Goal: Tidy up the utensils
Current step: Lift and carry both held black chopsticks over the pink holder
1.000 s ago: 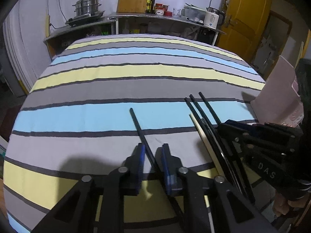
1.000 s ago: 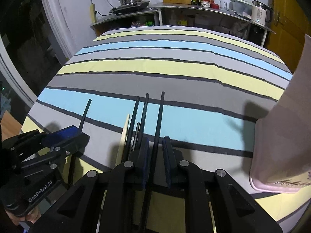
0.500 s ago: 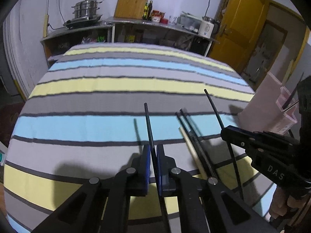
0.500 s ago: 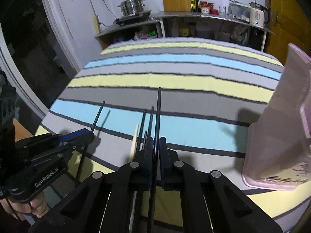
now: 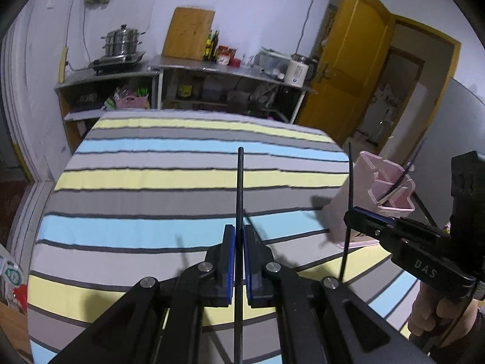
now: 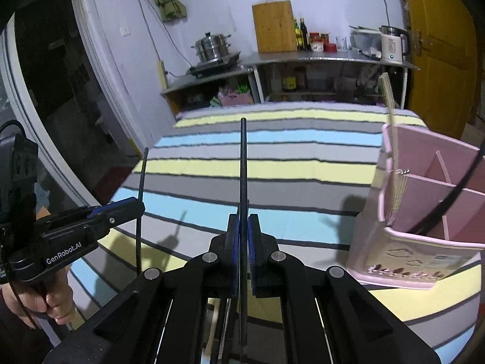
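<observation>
My left gripper (image 5: 239, 236) is shut on a black chopstick (image 5: 240, 188), held up above the striped table; it also shows in the right wrist view (image 6: 127, 207). My right gripper (image 6: 242, 227) is shut on another black chopstick (image 6: 243, 163) and also shows in the left wrist view (image 5: 357, 217). A pink divided utensil holder (image 6: 424, 212) stands at the table's right, holding pale chopsticks (image 6: 391, 127) and a dark utensil (image 6: 448, 197); it shows in the left wrist view too (image 5: 388, 188). More chopsticks lie under my right gripper, mostly hidden.
The table is covered by a striped cloth (image 5: 182, 182). Behind it are metal shelves with a steamer pot (image 5: 121, 42), a cutting board (image 5: 188, 33), bottles and a kettle (image 6: 392, 44). A yellow door (image 5: 357, 60) is at the right.
Both grippers closed on a black chopstick each and lifted them off the cloth. Both moved up and toward the pink holder, which is now closer.
</observation>
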Demonstrator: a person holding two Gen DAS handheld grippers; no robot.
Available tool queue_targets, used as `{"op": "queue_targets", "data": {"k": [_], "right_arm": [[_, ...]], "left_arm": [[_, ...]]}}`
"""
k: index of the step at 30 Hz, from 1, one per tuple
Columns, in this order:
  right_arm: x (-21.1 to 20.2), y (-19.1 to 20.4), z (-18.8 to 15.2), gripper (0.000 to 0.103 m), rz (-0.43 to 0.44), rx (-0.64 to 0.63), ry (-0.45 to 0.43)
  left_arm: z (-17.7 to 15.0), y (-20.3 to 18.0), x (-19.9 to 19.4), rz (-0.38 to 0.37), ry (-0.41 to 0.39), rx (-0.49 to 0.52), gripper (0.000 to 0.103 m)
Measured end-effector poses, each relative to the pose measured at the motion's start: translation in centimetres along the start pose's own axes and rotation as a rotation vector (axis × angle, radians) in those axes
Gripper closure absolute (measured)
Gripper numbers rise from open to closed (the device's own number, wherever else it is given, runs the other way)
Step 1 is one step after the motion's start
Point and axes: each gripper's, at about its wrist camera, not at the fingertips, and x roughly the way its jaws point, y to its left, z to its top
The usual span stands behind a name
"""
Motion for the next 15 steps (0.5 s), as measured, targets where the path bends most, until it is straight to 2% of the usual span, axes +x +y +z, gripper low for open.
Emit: {"op": "queue_targets", "data": {"k": [15], "right_arm": [[-5.0,-1.3,0.1,0.098,-0.009,0.037,-0.091]], "left_arm": [[0.9,-2.8,-3.6,-0.082,-0.038,0.042,0.098]]}}
